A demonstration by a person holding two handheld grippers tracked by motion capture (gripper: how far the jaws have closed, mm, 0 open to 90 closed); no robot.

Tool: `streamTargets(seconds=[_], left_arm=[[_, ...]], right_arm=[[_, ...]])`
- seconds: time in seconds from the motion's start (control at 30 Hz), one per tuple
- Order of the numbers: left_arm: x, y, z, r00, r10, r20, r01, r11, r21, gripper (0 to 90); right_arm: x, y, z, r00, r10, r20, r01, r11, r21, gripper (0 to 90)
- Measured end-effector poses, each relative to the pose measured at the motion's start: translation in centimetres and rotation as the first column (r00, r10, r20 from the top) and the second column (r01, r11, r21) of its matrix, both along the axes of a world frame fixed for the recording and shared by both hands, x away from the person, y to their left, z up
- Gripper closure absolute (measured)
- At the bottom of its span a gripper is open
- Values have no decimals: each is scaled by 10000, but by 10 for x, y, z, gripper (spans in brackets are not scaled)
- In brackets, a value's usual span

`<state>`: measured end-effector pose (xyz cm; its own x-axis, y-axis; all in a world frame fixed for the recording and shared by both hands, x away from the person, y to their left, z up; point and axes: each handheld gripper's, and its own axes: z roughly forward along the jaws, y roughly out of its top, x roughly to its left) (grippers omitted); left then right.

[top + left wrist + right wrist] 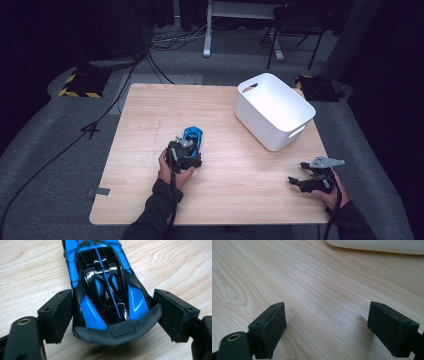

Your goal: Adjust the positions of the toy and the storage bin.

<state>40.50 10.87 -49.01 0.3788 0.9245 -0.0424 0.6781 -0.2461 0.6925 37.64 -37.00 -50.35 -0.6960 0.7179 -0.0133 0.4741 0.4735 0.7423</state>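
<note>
car: blue-and-black toy car (105,290), sleek racer shape, glossy; sits on the table (150,120), wheels down.
car long axis: runs straight away from the L gripper's jaws, in line w/ the gripper itself. In high view it lies slightly tilted, far end up and a bit right, toward the table's far edge.
car near end: wide dark bumper/wing end faces the gripper body, lying between the two pads. Which end is front vs rear: can't tell for sure.
car far end: narrows and runs out past the fingertips, cut off at top of the L gripper view.
L gripper: left gripper (186,148), held low over table center, pointing away from the person.
L fingers: pads (56,315) on either side of the car's wide end; one pad flush against the car's flank, the other touching the bumper corner. Pinching the car across its width, not its length.
car vs pads: between the pads, near end level w/ the pad roots, most of the body beyond the tips.
R gripper: right gripper (310,182), near the table's right front corner, well apart from car.
R fingers: spread wide, bare wood between them.
bin: white bin (272,110), open top, far right of table; beyond the R fingertips, its pale edge at top of the R gripper view. Well apart from the car.
</note>
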Motion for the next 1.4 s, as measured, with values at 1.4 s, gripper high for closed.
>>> streamTargets(seconds=[1.4], left_arm=[[8,11,-8,9995,-309,68,304,9981,538,232]], right_arm=[[0,0,0,10000,-1,-1,1,10000,0,153]])
